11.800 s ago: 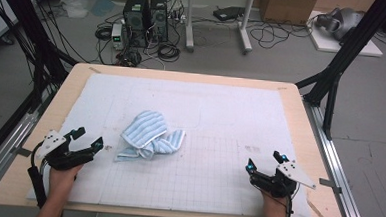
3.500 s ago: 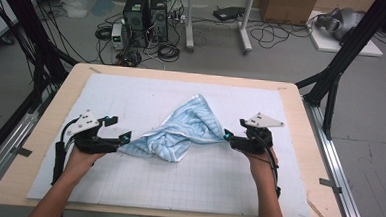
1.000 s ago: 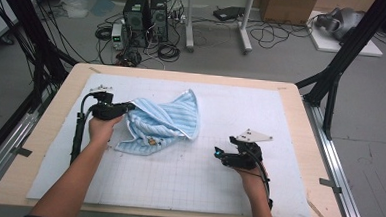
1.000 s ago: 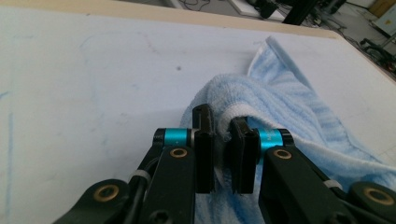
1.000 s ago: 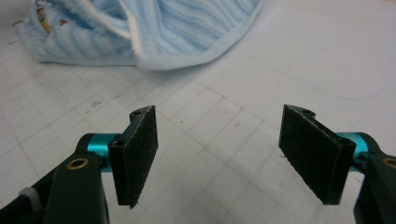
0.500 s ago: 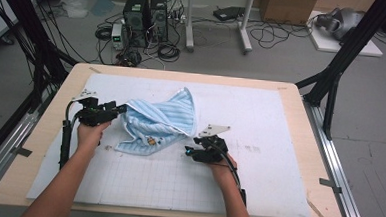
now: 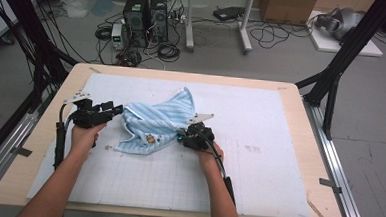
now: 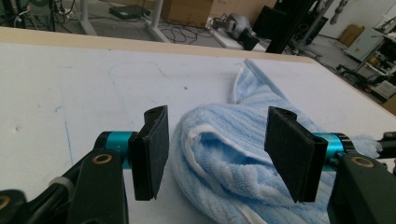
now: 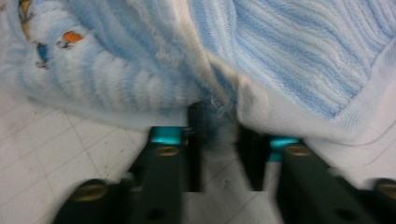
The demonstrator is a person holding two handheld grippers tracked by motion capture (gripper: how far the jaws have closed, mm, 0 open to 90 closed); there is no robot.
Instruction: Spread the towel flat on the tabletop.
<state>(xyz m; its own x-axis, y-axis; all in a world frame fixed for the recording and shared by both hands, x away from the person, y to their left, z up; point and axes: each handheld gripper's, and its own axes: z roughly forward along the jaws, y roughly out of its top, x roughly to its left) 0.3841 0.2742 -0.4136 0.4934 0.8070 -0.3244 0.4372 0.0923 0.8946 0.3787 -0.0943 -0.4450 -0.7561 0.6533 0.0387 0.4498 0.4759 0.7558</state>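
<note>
A light blue striped towel (image 7: 155, 121) lies crumpled on the white mat (image 7: 264, 142), with a small embroidered patch near its front edge. My left gripper (image 7: 112, 108) sits at the towel's left side. Its jaws have just opened and stand wide, and in the left gripper view the towel (image 8: 224, 158) lies between and beyond the left gripper (image 8: 217, 121) without touching the pads. My right gripper (image 7: 182, 135) is at the towel's right front edge. Its jaws have just been closing, and in the right gripper view the right gripper (image 9: 219, 112) pinches a fold of towel (image 9: 289, 56).
The mat covers a wooden table (image 7: 300, 119) with black frame posts (image 7: 332, 81) at its far corners. Computers and cables (image 7: 146, 16) sit on the floor beyond the far edge. Bare mat stretches to the right and front of the towel.
My right hand has slid left across the mat to the towel's edge and its jaws have narrowed onto it. My left gripper has let go of the towel and opened.
</note>
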